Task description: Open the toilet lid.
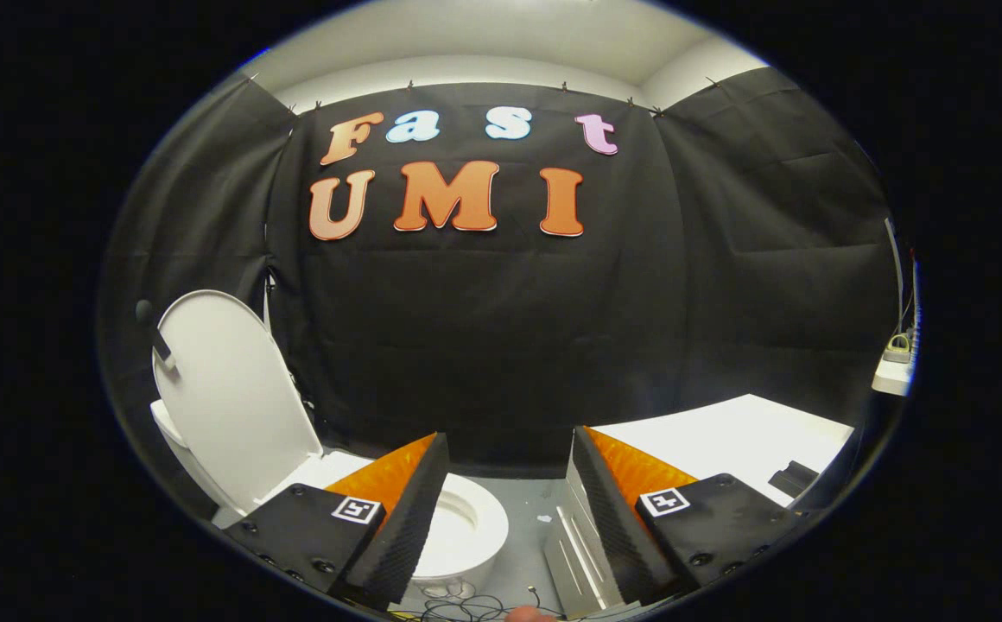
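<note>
A white toilet [458,527] stands against the booth's black cloth wall [510,345], its lid [229,389] already raised and leaning back — upright over the seat and bowl. The claw [510,510] hovers well apart from it, fingers spread wide and holding nothing; the bowl sits just ahead of the left finger [402,518]. Beyond the right finger lies a white table [726,441] (a small dark object rests near its edge). Loose cables [458,605] trail on the grey floor [527,518] below.

The gripper [510,484] stood open with free air ahead; the white oval toilet lid [229,393] stood raised, well apart.
</note>
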The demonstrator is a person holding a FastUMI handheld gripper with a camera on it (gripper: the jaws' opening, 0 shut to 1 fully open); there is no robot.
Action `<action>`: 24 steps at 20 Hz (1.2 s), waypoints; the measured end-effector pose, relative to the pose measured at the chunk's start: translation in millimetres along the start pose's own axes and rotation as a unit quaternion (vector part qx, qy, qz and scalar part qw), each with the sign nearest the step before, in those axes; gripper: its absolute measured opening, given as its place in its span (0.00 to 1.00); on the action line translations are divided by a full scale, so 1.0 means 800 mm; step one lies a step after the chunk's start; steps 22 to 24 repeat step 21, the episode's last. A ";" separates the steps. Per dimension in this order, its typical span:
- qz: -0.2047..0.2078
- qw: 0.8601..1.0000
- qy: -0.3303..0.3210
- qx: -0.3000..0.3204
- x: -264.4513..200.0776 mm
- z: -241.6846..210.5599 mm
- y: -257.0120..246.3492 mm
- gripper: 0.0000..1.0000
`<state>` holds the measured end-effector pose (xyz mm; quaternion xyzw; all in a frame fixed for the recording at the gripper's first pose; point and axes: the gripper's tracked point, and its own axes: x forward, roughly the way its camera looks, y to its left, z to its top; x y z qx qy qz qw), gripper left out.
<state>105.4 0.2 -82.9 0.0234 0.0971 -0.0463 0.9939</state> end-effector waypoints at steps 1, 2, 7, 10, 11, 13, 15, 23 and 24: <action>-0.002 1.000 0.001 0.003 -0.002 -0.004 -0.001 0.93; -0.006 1.000 0.000 0.003 -0.006 -0.006 -0.001 0.94; -0.021 1.000 0.001 0.013 -0.013 -0.020 -0.011 0.93; -0.022 1.000 -0.003 0.013 -0.011 -0.018 -0.015 0.93; -0.024 1.000 -0.004 0.013 -0.011 -0.018 -0.017 0.93; -0.025 0.999 -0.005 0.020 -0.010 -0.017 -0.017 0.93; -0.030 0.999 -0.008 0.022 -0.011 -0.015 -0.020 0.93; -0.039 0.999 -0.014 0.012 -0.011 -0.014 -0.025 0.93; -0.039 0.999 -0.014 0.012 -0.011 -0.014 -0.025 0.93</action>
